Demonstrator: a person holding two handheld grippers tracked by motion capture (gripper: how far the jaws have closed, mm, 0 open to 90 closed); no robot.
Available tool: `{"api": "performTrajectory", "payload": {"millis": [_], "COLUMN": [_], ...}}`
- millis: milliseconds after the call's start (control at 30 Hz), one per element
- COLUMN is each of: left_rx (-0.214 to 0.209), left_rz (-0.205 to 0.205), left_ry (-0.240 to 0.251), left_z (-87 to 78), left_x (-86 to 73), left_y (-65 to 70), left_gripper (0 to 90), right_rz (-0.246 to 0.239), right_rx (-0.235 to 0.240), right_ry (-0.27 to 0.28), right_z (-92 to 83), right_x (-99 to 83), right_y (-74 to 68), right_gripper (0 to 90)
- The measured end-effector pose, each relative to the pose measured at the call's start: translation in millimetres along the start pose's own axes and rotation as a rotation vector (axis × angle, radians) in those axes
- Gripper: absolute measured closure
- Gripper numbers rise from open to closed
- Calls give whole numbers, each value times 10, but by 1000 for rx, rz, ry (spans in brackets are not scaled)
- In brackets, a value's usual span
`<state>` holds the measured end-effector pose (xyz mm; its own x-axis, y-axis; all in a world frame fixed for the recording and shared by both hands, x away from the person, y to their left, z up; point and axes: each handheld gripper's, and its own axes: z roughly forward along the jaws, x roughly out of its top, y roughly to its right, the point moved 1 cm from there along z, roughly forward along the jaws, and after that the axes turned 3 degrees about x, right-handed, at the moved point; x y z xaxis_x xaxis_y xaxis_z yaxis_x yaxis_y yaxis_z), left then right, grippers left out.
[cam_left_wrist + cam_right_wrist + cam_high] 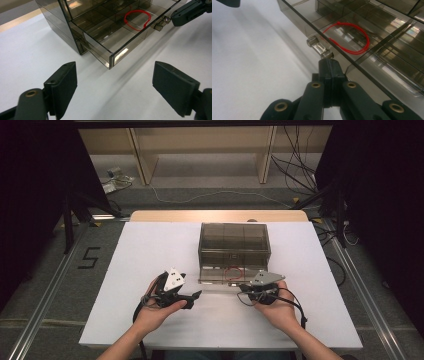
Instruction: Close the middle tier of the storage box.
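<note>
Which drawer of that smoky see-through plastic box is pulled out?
The bottom drawer of the smoky transparent plastic box: it juts toward the person and holds a red string loop; the ones above sit flush.

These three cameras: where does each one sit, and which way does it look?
High view: above the person's side, looking forward and down at the table; both forearms show.
Left gripper view: on the left tool, facing the open drawer; its spread black jaws show.
Right gripper view: on the right tool, at the drawer handle; shut jaws show.
Shared: all three catch the red rubber band.
</note>
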<state>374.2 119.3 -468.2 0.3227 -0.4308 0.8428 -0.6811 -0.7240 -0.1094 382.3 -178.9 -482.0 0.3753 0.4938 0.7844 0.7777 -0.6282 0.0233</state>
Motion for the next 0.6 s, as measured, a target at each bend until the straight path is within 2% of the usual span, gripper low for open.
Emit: {"api": "performTrajectory", "payload": {"millis": [600], "left_rx": [3], "left_rz": [1], "left_ry": [-4], "left_z": [9], "left_x": [7], "left_y": [0], "left_gripper": [200], "right_rz": [5], "right_rx": [-22], "right_ry": [4], "right_z": [27], "right_x": [28], "right_y": [7], "right_gripper": [900]}}
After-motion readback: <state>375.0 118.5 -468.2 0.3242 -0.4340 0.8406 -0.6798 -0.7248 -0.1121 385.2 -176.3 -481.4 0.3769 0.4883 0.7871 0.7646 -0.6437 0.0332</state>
